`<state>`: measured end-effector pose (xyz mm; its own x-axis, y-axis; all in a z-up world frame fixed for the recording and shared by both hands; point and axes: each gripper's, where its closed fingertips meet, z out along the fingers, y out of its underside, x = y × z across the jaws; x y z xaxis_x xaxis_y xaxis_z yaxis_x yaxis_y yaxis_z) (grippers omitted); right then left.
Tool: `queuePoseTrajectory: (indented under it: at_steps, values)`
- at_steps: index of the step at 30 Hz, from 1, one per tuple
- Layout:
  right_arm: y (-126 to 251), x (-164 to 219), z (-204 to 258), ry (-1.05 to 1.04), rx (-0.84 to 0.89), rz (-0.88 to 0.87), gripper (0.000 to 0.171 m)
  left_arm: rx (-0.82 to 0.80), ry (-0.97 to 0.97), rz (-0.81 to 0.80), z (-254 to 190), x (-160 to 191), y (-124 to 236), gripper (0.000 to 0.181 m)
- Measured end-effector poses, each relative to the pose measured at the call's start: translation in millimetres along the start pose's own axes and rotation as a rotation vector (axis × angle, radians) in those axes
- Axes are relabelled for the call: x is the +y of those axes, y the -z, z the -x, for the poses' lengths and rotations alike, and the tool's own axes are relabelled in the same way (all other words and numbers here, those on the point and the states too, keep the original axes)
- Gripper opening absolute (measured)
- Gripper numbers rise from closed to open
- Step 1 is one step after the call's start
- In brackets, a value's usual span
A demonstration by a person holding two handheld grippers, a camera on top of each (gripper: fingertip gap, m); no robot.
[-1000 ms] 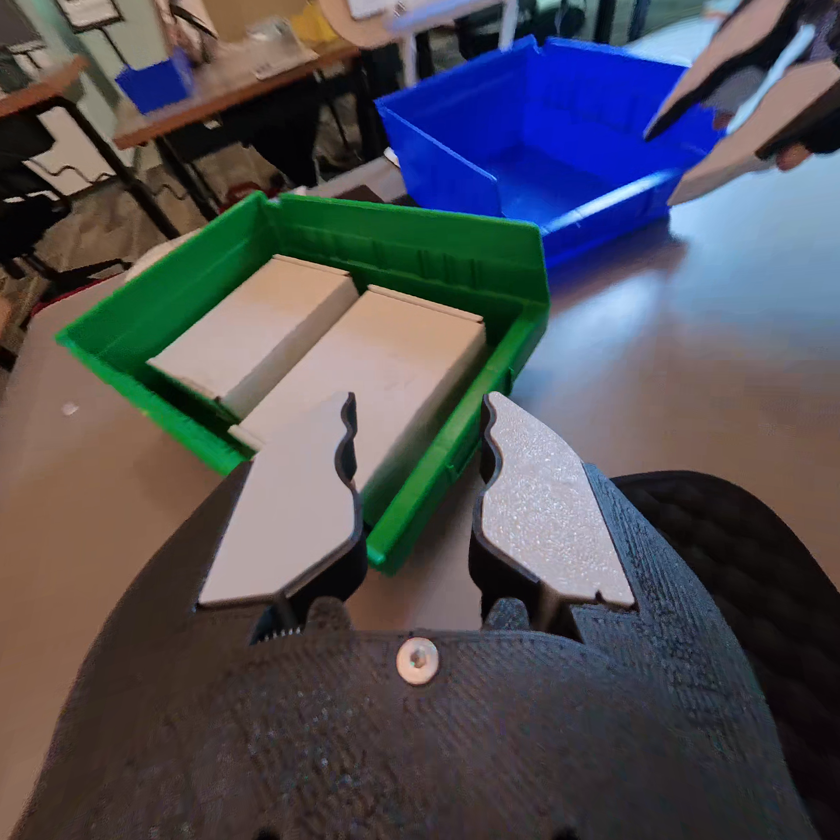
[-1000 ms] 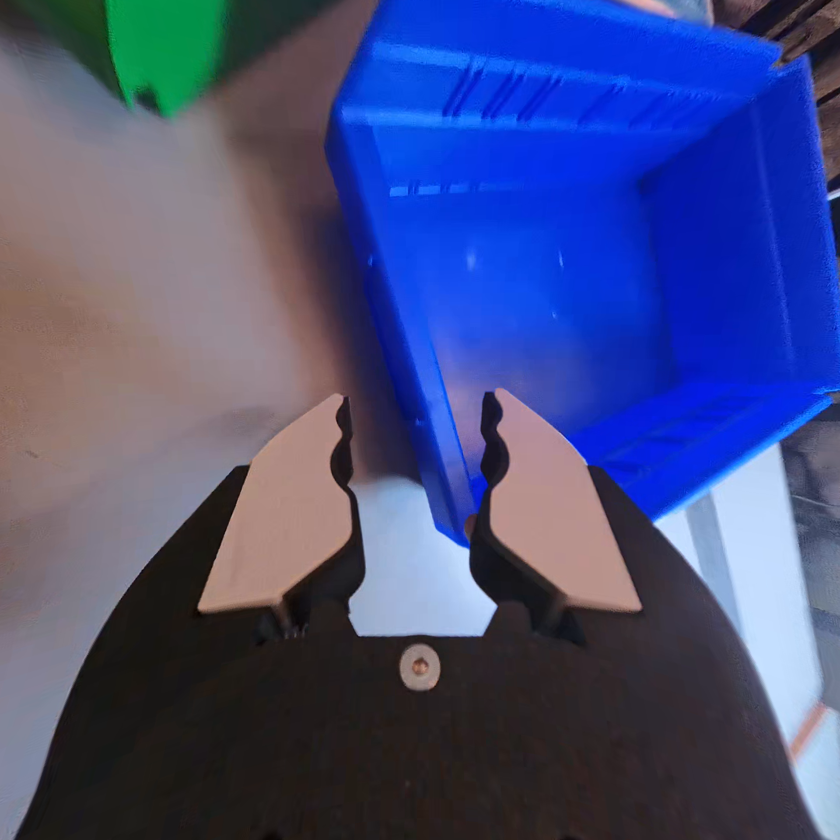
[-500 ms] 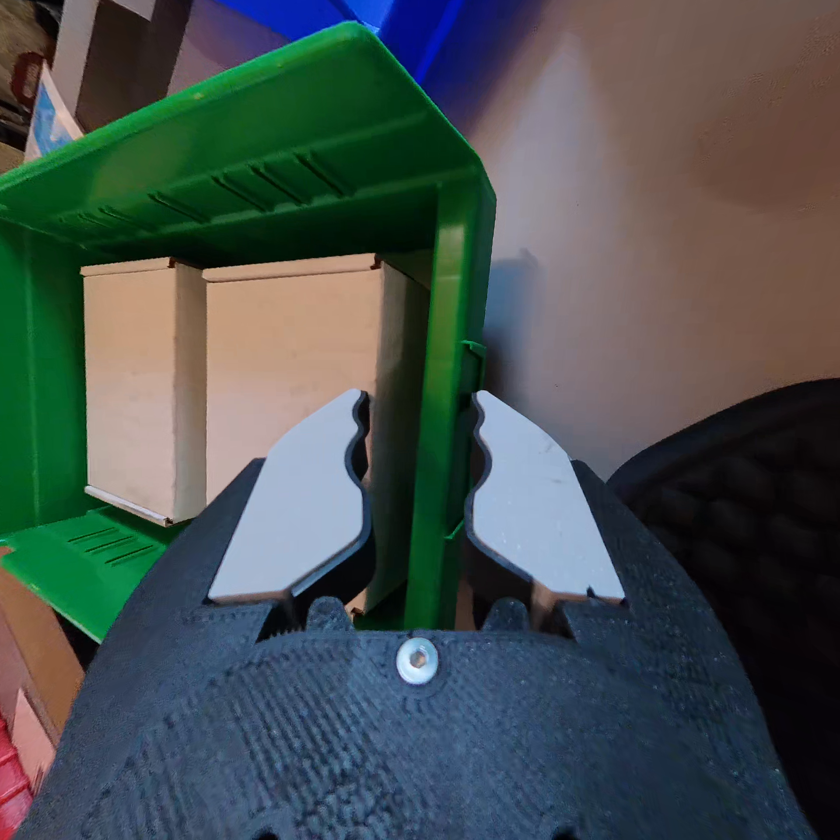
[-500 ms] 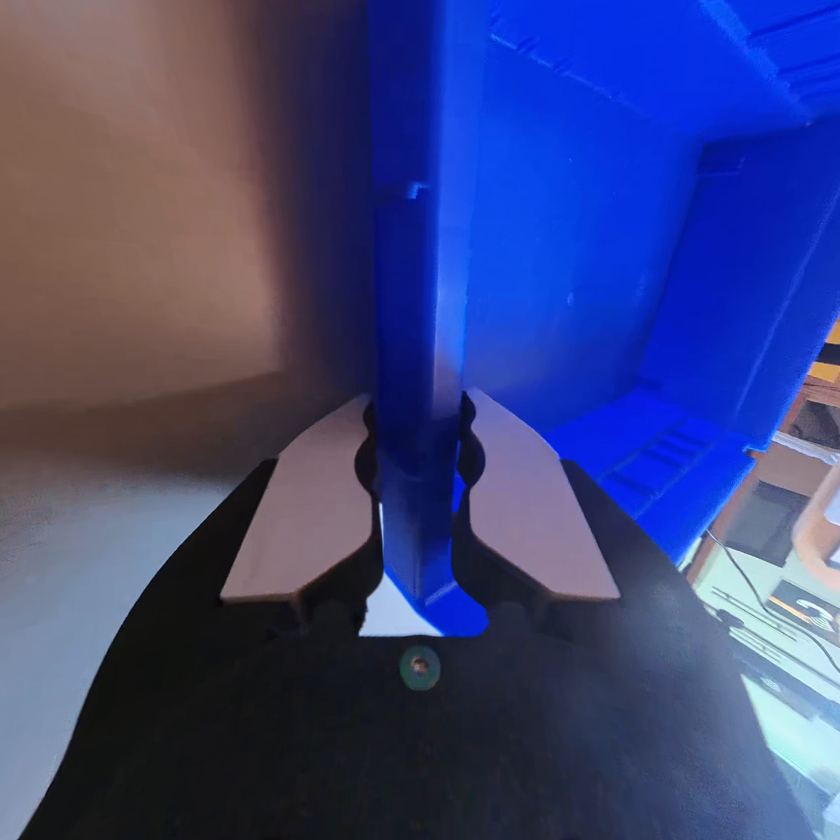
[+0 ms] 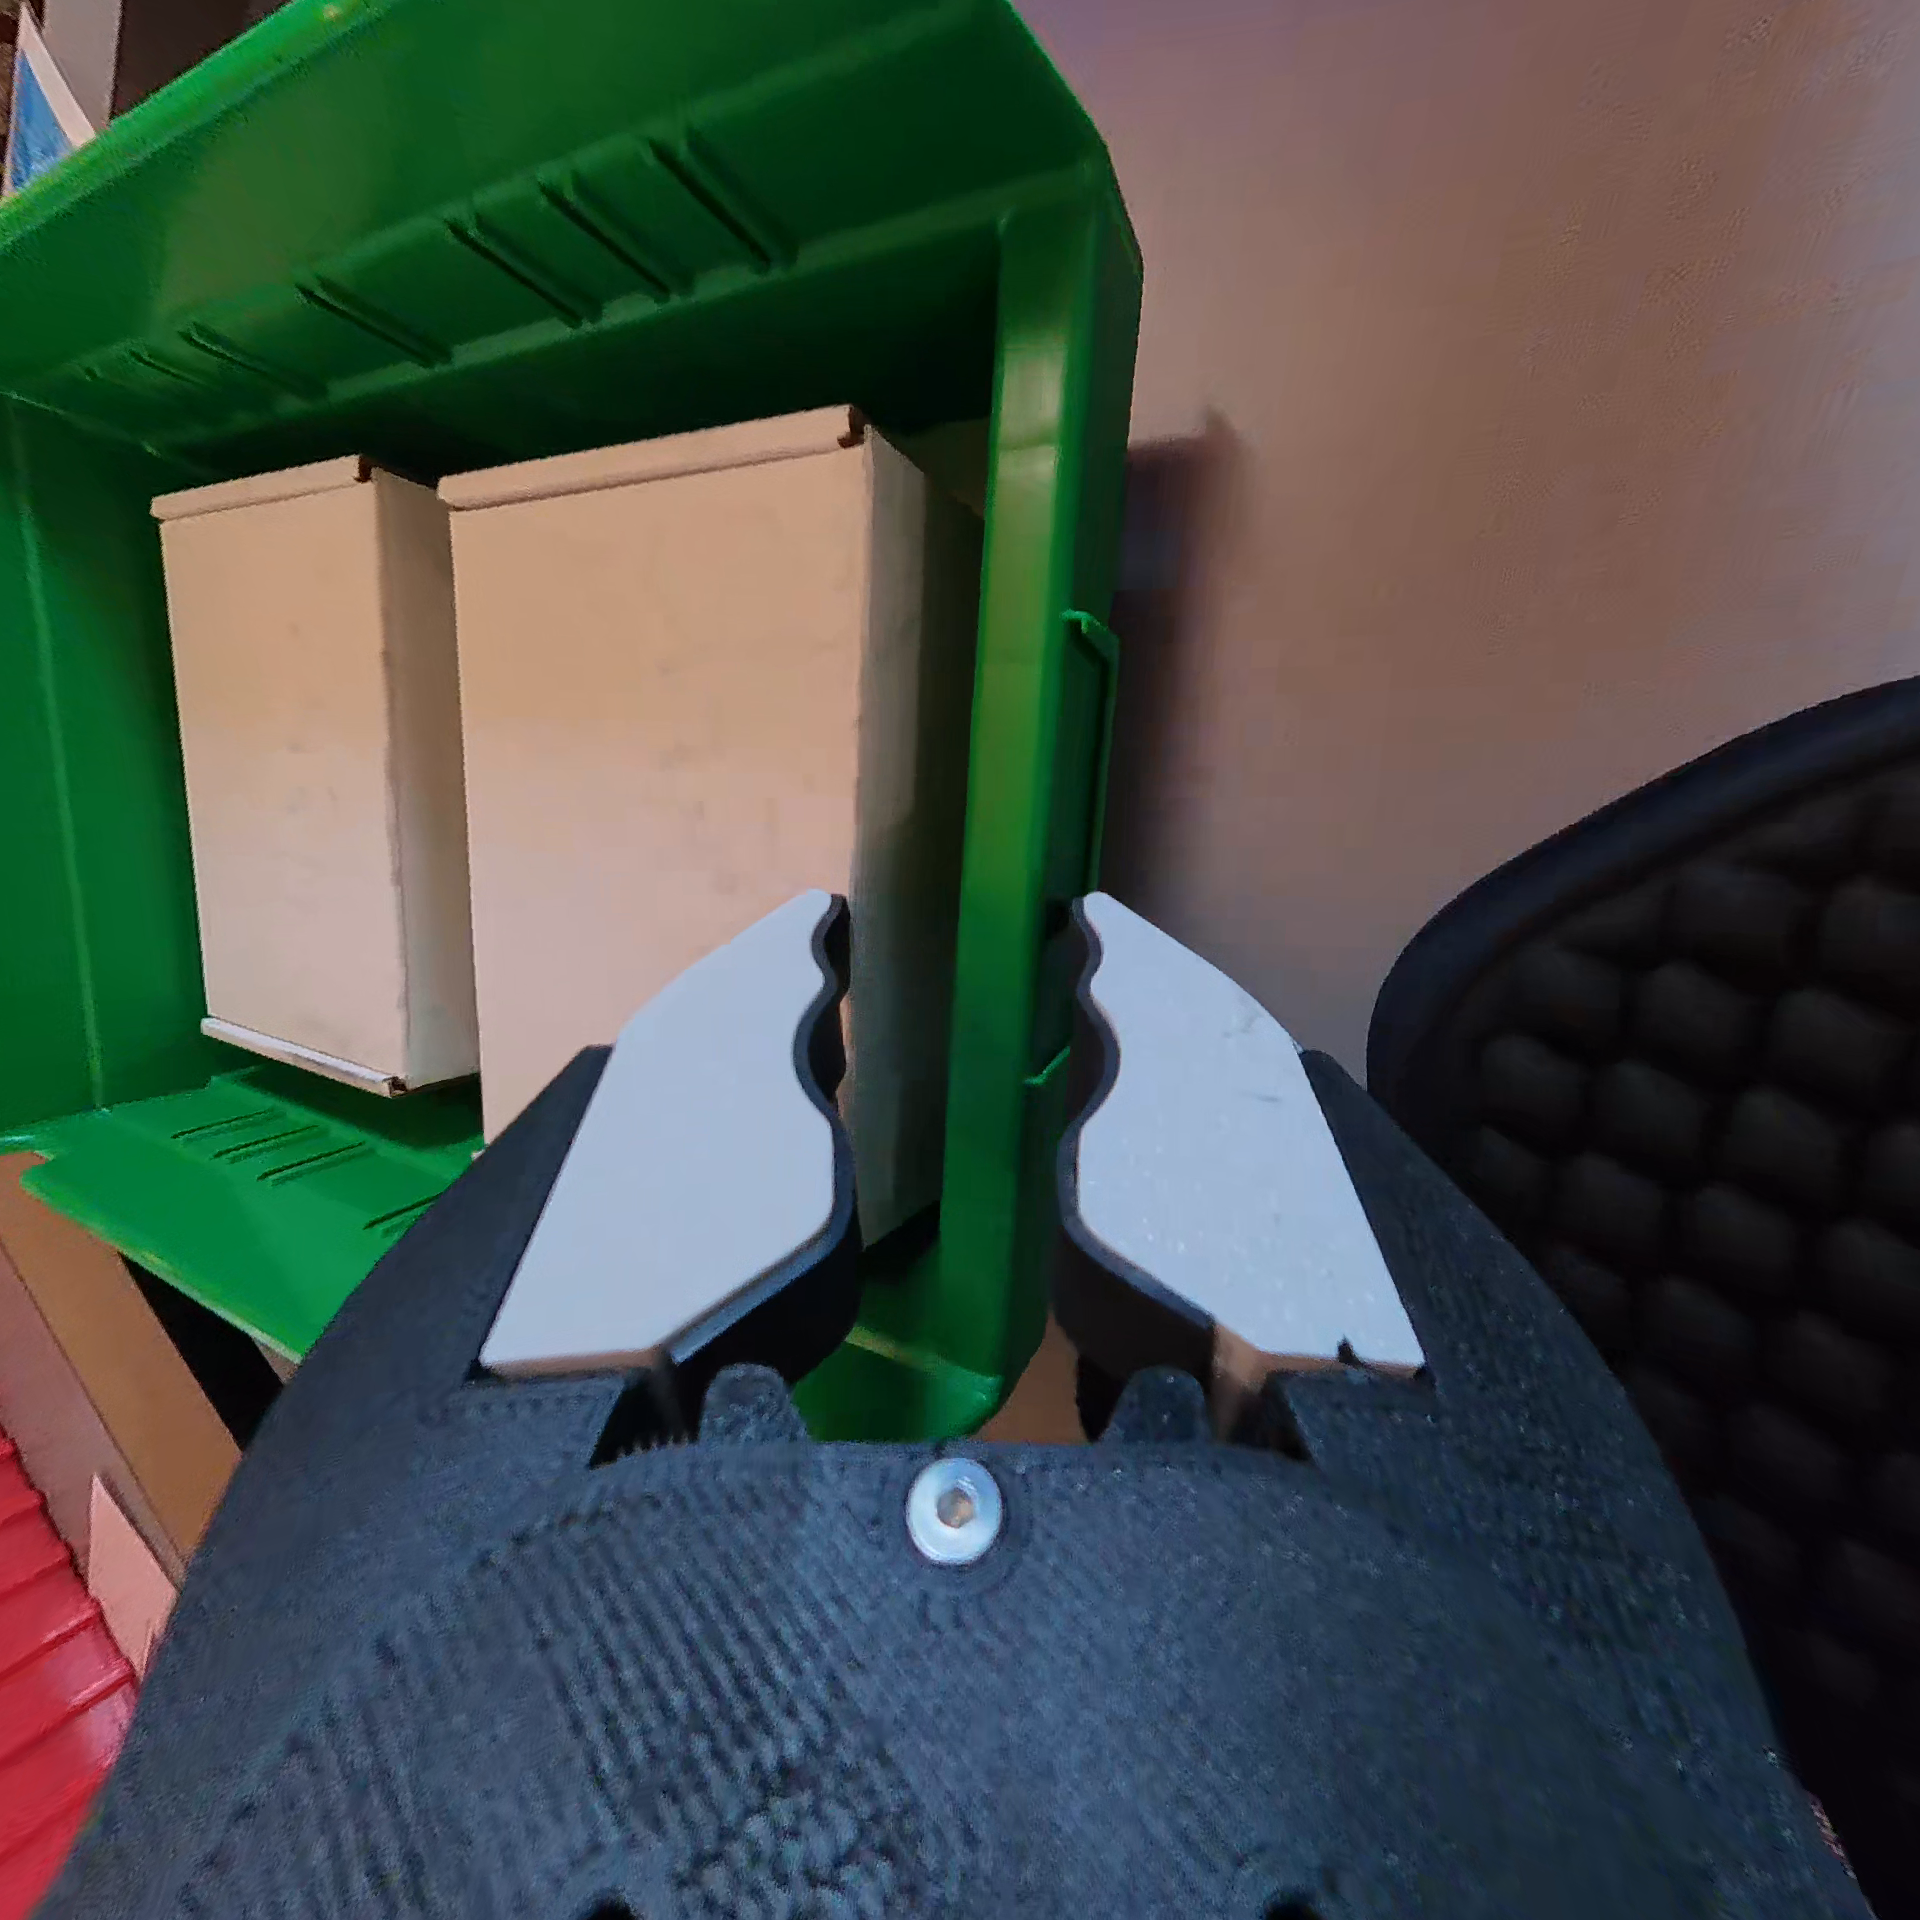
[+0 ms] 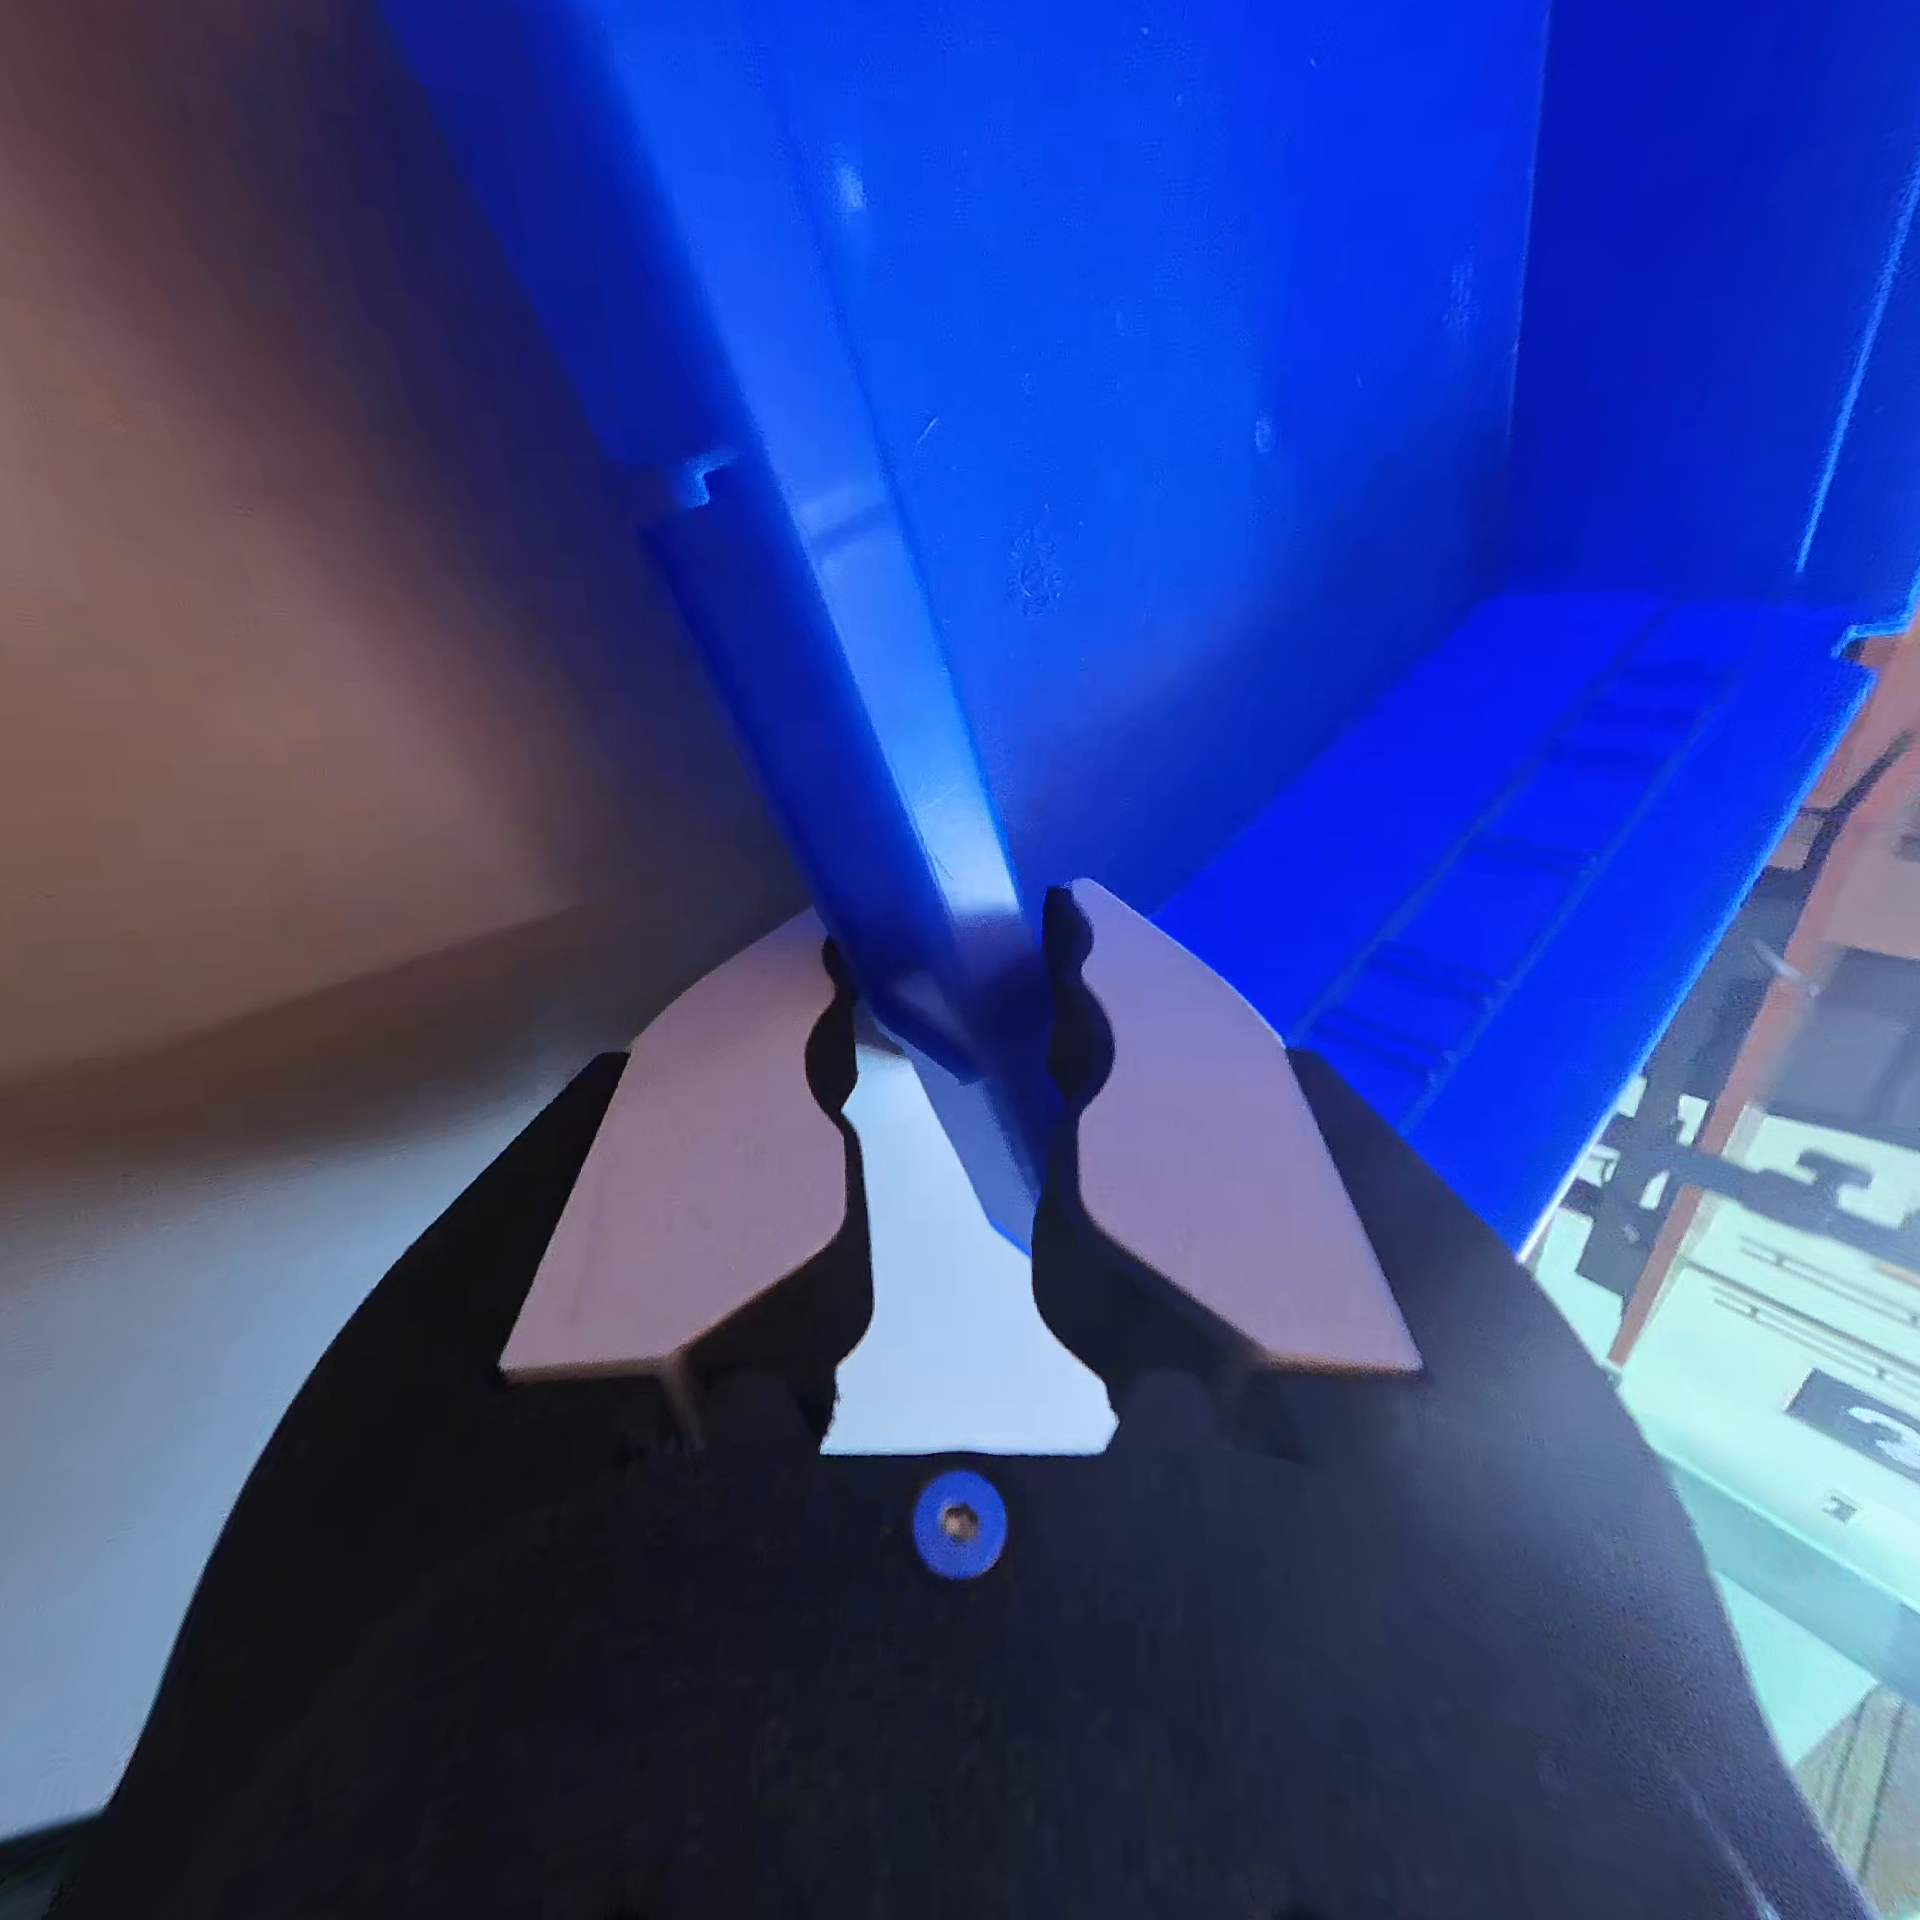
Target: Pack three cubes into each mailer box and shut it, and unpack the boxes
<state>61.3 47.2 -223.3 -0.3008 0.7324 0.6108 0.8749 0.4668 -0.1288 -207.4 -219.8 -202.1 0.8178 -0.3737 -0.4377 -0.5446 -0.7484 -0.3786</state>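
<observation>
Since half a second back: blue bin wall now canted between right gripper fingers instead of running straight up the middle, only its end corner left in the gap; left view nearly unchanged, same straddle on green bin side wall.

Left gripper: fingers either side of green side wall, left finger inside the bin, right finger outside. Small gaps visible on both sides of the wall, so parted, not clamped. Wall runs deep into the throat, almost to the screw.

Right gripper: fingers spaced about wall-width apart. Right finger against the blue wall end, left fingertip touching or just beside its outer face. Pale surface showing through the lower gap. Cannot tell if actually pinching; frame motion-blurred.

Further out, left view: two closed tan mailer boxes side by side inside green bin, nearer box just beside the straddled wall, second box next to it on the left. No cubes visible. Brown tabletop right of the bin, black bumpy-textured object at right edge. Red item at lower left corner.

Further out, right view: blue bin interior bare, ribbed low front lip at right. Blurred brown tabletop to the left.
</observation>
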Motion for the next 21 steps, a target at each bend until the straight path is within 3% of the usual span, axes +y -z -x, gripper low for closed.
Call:
queuePoseTrajectory:
  at_steps: [1,11,15,21]
  values:
    - [5.1,10.0,3.4,-0.013,0.002,0.008,0.035,0.002,0.003,0.001,0.0,-0.2,0.0,0.039]
    - [46.2,102.4,27.5,-0.146,0.08,0.097,0.035,0.023,-0.047,0.073,-9.9,3.0,-2.0,0.037]
    - [49.5,128.0,31.6,-0.187,0.102,0.139,0.035,-0.013,-0.077,0.11,-11.5,4.8,-17.6,0.031]
    - [38.0,157.2,23.6,-0.26,0.145,0.217,0.035,-0.036,-0.069,0.106,-6.6,2.0,-14.3,0.041]
